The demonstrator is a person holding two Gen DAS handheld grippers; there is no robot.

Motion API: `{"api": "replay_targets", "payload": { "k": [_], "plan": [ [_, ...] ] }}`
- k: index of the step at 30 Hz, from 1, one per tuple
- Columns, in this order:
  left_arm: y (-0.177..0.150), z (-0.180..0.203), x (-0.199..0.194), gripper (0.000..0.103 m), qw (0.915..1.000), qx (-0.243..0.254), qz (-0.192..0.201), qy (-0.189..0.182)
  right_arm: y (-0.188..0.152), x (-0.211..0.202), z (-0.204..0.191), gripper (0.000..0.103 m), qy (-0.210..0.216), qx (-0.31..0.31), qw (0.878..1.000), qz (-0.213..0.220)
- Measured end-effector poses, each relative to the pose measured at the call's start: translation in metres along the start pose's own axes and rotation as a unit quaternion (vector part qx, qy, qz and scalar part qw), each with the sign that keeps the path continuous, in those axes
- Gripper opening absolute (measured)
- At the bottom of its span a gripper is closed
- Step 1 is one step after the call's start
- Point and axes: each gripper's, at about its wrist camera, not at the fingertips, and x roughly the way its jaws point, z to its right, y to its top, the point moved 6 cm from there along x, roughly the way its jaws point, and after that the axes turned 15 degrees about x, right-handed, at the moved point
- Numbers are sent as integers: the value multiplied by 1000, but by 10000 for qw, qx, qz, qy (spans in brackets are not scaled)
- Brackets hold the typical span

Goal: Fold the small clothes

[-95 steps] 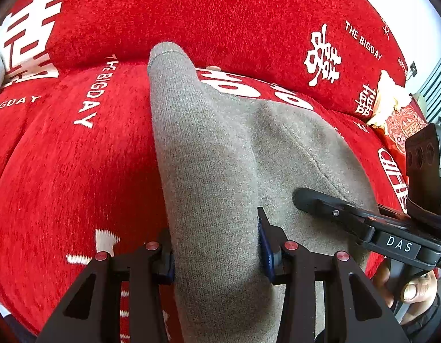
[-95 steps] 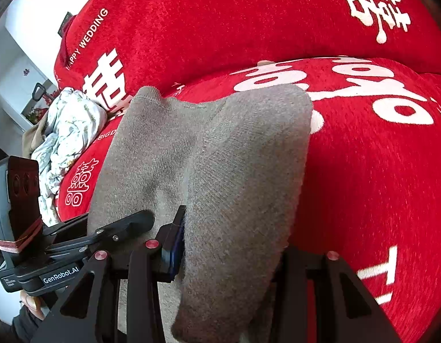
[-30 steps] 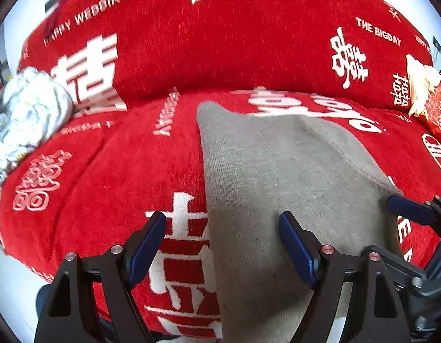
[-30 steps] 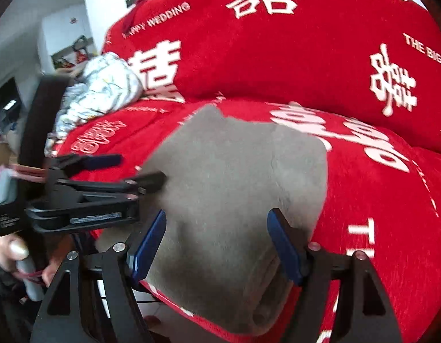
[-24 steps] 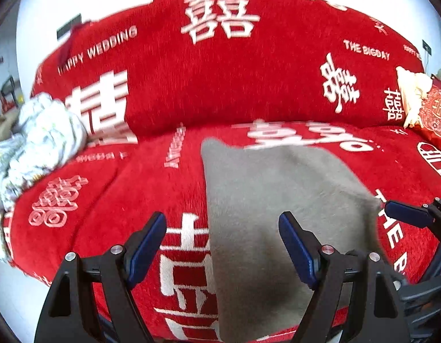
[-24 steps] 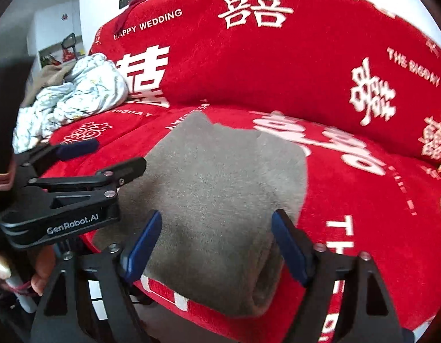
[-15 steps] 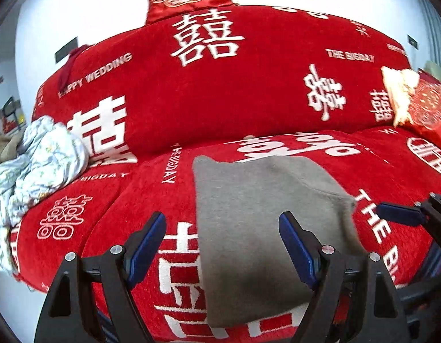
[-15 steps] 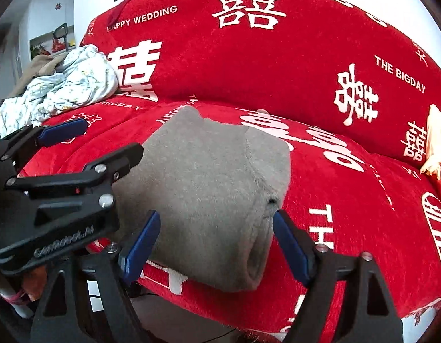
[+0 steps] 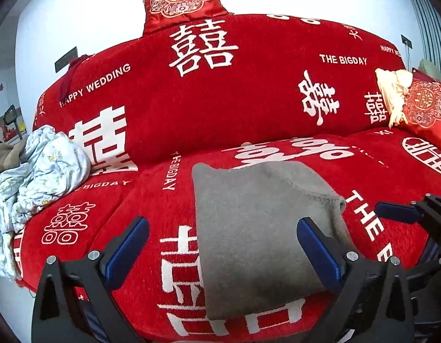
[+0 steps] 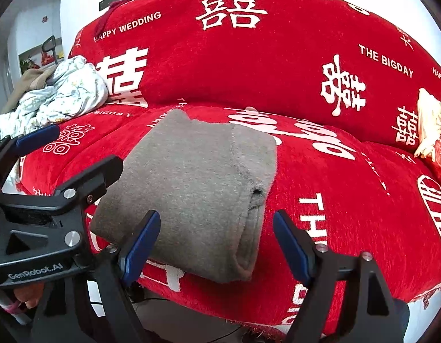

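The folded grey garment [image 9: 257,234] lies flat on the red sofa seat [image 9: 111,214] at its front edge; the left tool [image 9: 223,245], its jaws opening, and the right tool [image 10: 216,240], jaws spread, hang just off that edge, neither touching the cloth; a crumpled pale bundle [image 9: 40,168] sits at the seat's left end.

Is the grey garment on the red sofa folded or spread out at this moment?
Folded. The grey garment lies as a compact rectangle on the sofa seat, with stacked layers showing at its right edge.
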Motion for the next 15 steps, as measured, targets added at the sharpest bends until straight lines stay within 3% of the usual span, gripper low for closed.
{"api": "replay_targets", "payload": {
  "k": [15],
  "plan": [
    [-9, -6, 2, 103, 9996, -31, -261, 55, -3, -2, -6, 83, -79, -131, 9999, 2]
  ]
}}
